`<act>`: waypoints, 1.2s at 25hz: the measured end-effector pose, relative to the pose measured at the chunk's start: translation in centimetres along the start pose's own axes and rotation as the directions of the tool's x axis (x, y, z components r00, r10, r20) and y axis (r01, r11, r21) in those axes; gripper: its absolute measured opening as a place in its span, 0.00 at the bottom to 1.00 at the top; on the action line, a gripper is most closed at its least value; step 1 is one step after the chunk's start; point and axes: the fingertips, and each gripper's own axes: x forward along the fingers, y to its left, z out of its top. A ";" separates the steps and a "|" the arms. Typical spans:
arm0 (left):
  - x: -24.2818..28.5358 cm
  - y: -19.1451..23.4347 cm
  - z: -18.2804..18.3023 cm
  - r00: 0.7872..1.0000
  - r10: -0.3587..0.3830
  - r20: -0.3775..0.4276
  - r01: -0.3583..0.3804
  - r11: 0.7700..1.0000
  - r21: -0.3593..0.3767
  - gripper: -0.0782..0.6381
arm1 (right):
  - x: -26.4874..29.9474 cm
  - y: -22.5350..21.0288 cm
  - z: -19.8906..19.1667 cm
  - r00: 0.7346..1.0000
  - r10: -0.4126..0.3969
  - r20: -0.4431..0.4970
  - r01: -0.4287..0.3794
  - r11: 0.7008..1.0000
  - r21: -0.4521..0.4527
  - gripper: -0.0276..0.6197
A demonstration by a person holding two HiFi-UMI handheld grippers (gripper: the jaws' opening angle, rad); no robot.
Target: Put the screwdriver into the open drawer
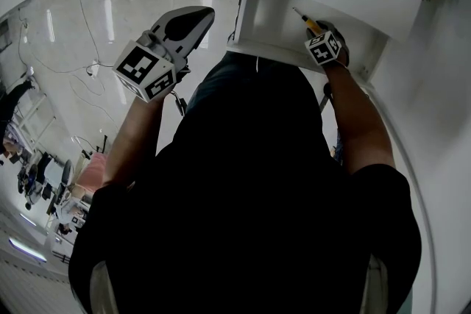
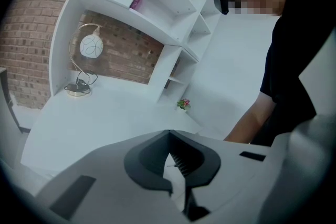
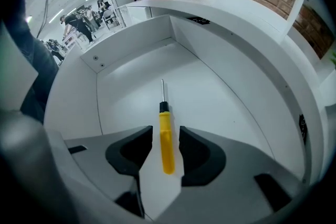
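Screwdriver [image 3: 167,141] between parted right jaws, drawer [image 3: 126,97] front hidden

Left tongs [image 2: 169,135] closed, raised; right tongs [image 3: 166,132] parted, reaching forward.

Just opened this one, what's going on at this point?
A person works two handheld tools at a white desk. The right tool is down in the open drawer. Its jaws stand apart, with a gap on each side of the yellow screwdriver, which lies lengthwise between them over the drawer floor. The screwdriver looks released rather than gripped. The left tool is shut on nothing and held up away from the drawer.
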 end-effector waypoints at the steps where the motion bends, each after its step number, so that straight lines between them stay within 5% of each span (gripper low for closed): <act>1: 0.0 -0.1 0.1 1.000 -0.001 0.002 0.001 1.000 0.003 0.13 | -0.1 -0.1 0.0 1.000 -0.003 0.002 0.003 1.000 0.001 0.31; 30: -0.3 -3.2 5.2 0.996 -0.079 0.035 0.075 0.990 0.122 0.13 | -9.0 -2.3 1.9 0.986 -0.109 0.130 0.085 0.980 0.183 0.30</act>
